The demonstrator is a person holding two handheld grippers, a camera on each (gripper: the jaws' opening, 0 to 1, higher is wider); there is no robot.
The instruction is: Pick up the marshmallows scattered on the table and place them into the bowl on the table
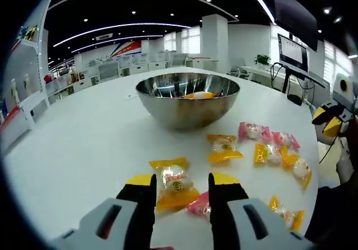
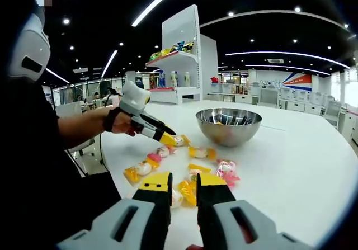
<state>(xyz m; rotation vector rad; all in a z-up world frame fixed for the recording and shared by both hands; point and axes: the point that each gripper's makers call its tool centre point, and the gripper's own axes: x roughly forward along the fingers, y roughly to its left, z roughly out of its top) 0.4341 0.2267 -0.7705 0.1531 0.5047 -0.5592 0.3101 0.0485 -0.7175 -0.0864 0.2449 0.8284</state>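
Note:
A steel bowl [image 1: 173,113] stands mid-table with one orange-wrapped marshmallow [image 1: 198,95] inside. Wrapped yellow and pink marshmallows lie scattered in front of it. My left gripper [image 1: 182,180] is open low over the table, its jaws on either side of a yellow marshmallow [image 1: 172,184]; a pink one [image 1: 200,205] lies by the right jaw. A hand holds the left gripper [image 2: 169,133] beside a yellow packet [image 2: 180,141]. My right gripper [image 2: 184,185] is open with a narrow gap, above yellow packets [image 2: 188,194]. The right gripper [image 1: 329,121] hovers at the table's right edge. The bowl [image 2: 228,132] sits beyond.
More marshmallows lie right of the bowl: pink [image 1: 254,131], yellow [image 1: 224,149], yellow [image 1: 299,169]. The round white table [image 1: 84,144] ends close on the right. A monitor [image 1: 292,51] stands behind. A person's arm [image 2: 84,128] reaches in from the left; a shelf [image 2: 179,60] stands behind.

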